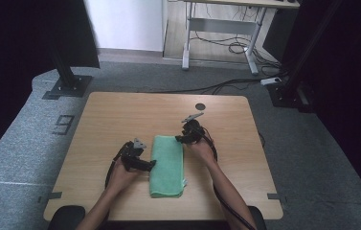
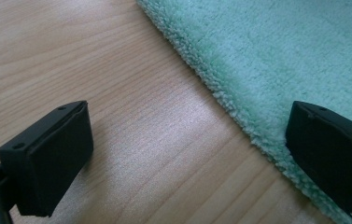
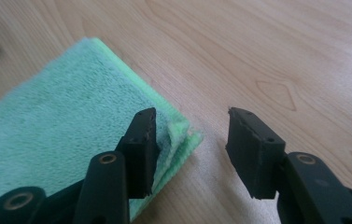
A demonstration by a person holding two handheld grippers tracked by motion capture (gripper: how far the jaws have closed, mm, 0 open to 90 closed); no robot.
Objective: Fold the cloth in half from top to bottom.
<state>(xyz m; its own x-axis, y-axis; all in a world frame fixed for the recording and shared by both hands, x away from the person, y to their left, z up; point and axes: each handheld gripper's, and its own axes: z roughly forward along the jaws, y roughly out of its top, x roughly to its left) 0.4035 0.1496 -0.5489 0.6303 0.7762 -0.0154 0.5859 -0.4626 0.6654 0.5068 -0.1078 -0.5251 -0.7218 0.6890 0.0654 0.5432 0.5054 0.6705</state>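
Note:
A folded green towel (image 1: 167, 165) lies flat in the middle of the wooden table (image 1: 111, 115). My left gripper (image 1: 150, 164) rests at the towel's left edge, open, with one jaw over bare wood and the other over the towel's fuzzy edge (image 2: 239, 88). My right gripper (image 1: 179, 139) is at the towel's far right corner, open. In the right gripper view the layered corner of the towel (image 3: 183, 135) lies between the two jaws, right beside the left one. Nothing is held.
A small dark round mark (image 1: 200, 106) sits near the table's far edge. Beyond the table are a grey carpet, black stand bases (image 1: 67, 86), a desk frame (image 1: 221, 33) and floor cables.

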